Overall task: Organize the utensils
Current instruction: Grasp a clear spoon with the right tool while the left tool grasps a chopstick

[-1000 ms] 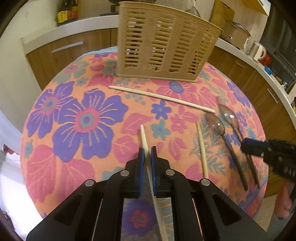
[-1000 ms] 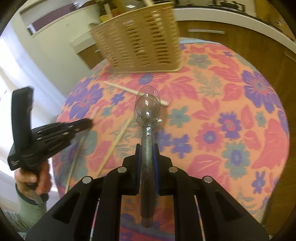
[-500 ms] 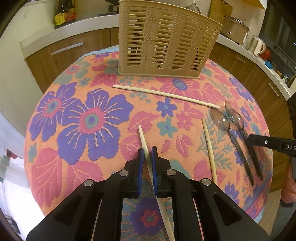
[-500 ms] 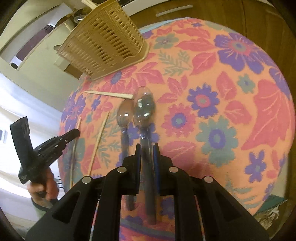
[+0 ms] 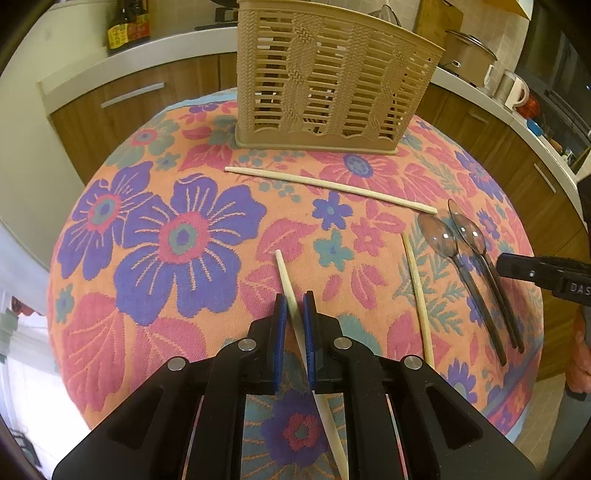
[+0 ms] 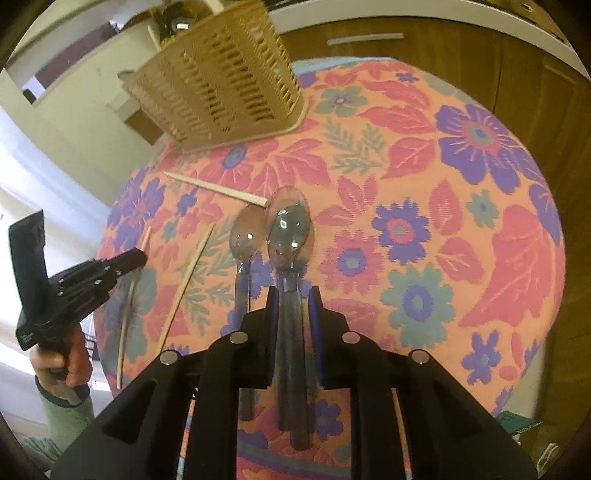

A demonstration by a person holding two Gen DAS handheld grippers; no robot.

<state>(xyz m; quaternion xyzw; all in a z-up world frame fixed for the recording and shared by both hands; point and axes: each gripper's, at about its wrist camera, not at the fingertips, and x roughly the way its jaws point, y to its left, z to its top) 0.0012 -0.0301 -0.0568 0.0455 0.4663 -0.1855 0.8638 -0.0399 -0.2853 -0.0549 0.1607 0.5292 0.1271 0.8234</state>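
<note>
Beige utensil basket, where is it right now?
The utensil basket stands upright at the far edge of the floral tablecloth, top centre in the left wrist view, just behind the long chopstick lying crosswise.

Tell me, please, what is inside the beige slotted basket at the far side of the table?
Through the slats of the basket only dark, thin shapes show low down, too unclear to name. In the right wrist view a pale stick rises above its rim. The walls cover everything else.

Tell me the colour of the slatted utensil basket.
Beige, a light tan; the utensil basket shows best in the left wrist view.
</note>
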